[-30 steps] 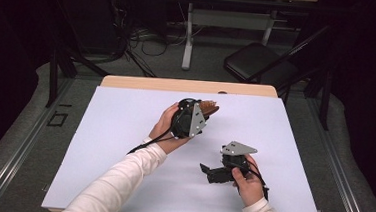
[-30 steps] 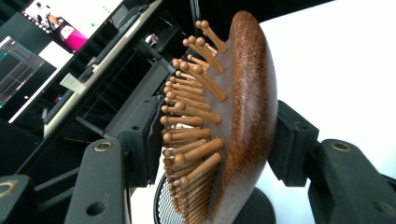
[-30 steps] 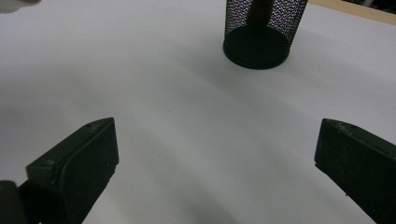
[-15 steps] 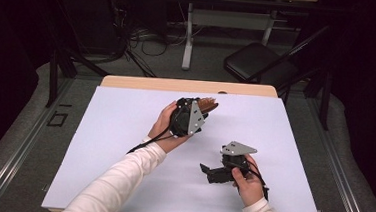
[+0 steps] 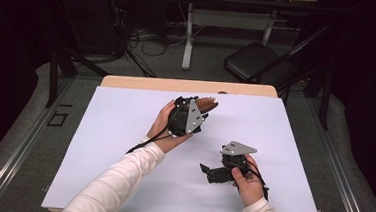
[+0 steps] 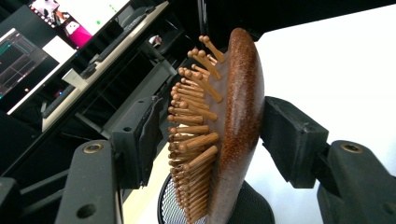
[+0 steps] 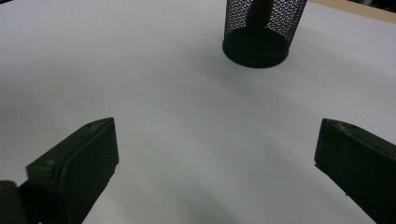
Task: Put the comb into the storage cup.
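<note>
Your left gripper has been opening around the wooden hairbrush, which stands in the mesh cup; your right gripper rests spread wide nearer you.

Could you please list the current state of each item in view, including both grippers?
Wooden hairbrush: standing head-up in the cup, between the left fingers, bristle tips just clear of one pad.
Black mesh cup: upright on the table, brush handle inside.
Left gripper: jaws just been opening around the brush head.
Right gripper: open wide, nothing between the fingers, low over the white table cover.
</note>
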{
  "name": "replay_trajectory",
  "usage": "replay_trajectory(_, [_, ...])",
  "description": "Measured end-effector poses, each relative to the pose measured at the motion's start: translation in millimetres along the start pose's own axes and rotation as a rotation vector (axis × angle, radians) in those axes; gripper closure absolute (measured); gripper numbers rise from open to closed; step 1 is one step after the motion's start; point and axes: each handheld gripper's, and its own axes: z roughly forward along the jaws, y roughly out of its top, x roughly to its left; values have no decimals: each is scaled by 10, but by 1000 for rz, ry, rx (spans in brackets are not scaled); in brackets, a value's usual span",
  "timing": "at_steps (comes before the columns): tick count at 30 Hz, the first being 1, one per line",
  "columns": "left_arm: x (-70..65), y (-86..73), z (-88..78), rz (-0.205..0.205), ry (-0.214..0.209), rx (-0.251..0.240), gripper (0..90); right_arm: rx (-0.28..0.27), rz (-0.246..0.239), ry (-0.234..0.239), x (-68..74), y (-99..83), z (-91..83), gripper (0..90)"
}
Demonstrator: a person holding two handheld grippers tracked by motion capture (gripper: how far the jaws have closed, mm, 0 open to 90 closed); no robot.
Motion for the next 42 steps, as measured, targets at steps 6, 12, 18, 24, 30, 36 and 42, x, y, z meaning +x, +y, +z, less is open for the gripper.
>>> replay_trajectory(6, [19, 22, -76, -20, -8, -18, 374, -2, -1, 1, -3, -1, -5, 0])
replay_trajectory(12, [54, 18, -205, -63, -18, -48, 362, -3, -1, -3, -7, -2, -8, 0])
replay_trajectory(18, [128, -23, -359, -163, -63, -74, 350, -6, 3, -7, -20, -1, -14, 0])
replay_trajectory(24, [288, -103, -508, -334, -126, -95, 339, -13, 11, -10, -31, 6, -30, 0])
replay_trajectory(30, [453, -222, -623, -476, -141, -96, 323, -22, 13, -16, -41, 21, -46, 0])
replay_trajectory(36, [554, -310, -694, -539, -152, -98, 300, -27, 17, -21, -63, 39, -69, 0])
replay_trajectory(42, [601, -348, -752, -586, -162, -92, 298, -32, 21, -23, -74, 50, -89, 0])
